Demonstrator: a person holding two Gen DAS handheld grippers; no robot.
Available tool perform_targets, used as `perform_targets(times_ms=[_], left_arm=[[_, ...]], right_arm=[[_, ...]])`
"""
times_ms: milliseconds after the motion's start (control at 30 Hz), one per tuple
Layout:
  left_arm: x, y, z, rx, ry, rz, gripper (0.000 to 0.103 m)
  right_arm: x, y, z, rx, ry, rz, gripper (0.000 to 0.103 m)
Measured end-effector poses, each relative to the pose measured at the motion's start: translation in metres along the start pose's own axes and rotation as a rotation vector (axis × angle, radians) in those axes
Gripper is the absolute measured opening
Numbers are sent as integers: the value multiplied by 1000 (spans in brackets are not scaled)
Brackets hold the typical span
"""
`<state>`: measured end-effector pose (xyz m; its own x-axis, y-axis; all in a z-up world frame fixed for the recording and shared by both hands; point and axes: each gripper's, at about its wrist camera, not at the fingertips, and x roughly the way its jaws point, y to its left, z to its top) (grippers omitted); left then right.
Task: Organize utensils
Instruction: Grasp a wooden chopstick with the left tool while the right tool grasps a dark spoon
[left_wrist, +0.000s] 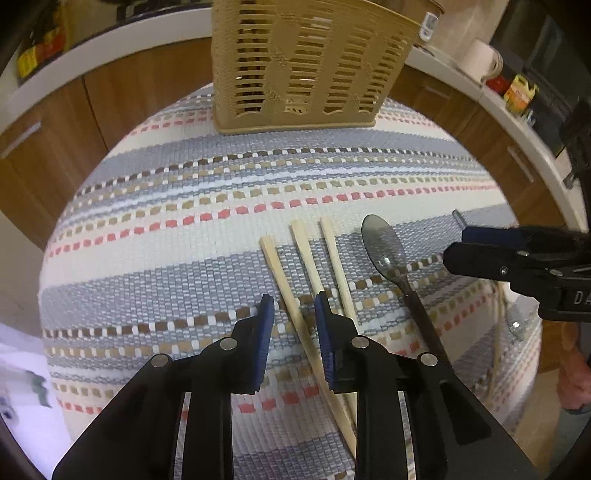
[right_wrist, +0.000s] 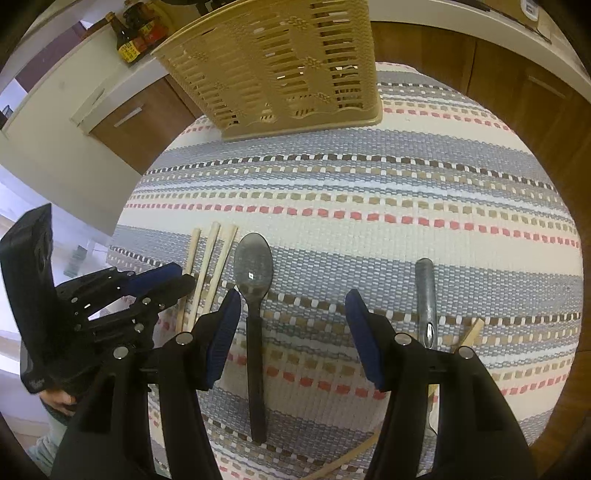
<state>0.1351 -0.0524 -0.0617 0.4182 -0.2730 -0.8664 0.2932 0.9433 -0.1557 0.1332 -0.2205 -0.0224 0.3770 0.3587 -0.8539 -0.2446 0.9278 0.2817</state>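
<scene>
I see both tongs apart, left gripper (left_wrist: 293, 299) over wooden chopsticks (left_wrist: 306, 258), right gripper (right_wrist: 291, 295) nr dark spoon (right_wrist: 253, 266); slatted plastic basket (left_wrist: 295, 66) cut off at top.

Open striped cloth (right_wrist: 369, 192) between basket (right_wrist: 288, 66) and utensils; passable. Obstacles: chopsticks (left_wrist: 295, 280), spoon (right_wrist: 255, 295) lying close together; left hand-held gripper (left_wrist: 293, 325) over chopsticks.

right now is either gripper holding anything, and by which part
Nothing is held. The left gripper is open with its jaws straddling a chopstick on the mat; the right gripper is open beside the spoon.
</scene>
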Motion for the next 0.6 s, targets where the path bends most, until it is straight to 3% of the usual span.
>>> perform_targets(times_ms=[33, 133, 300, 600], left_arm=[[1, -4, 0, 17, -1, 21, 22], [3, -12, -1, 59, -10, 89, 6], [-1, 2, -3, -2, -19, 27, 4], [-13, 50, -7, -147, -53, 3, 4]], right_arm=[[1, 2, 1, -5, 1, -6, 55], [9, 12, 5, -25, 11, -19, 55], [28, 31, 12, -56, 33, -55, 55], [61, 63, 19, -116, 58, -139, 55]])
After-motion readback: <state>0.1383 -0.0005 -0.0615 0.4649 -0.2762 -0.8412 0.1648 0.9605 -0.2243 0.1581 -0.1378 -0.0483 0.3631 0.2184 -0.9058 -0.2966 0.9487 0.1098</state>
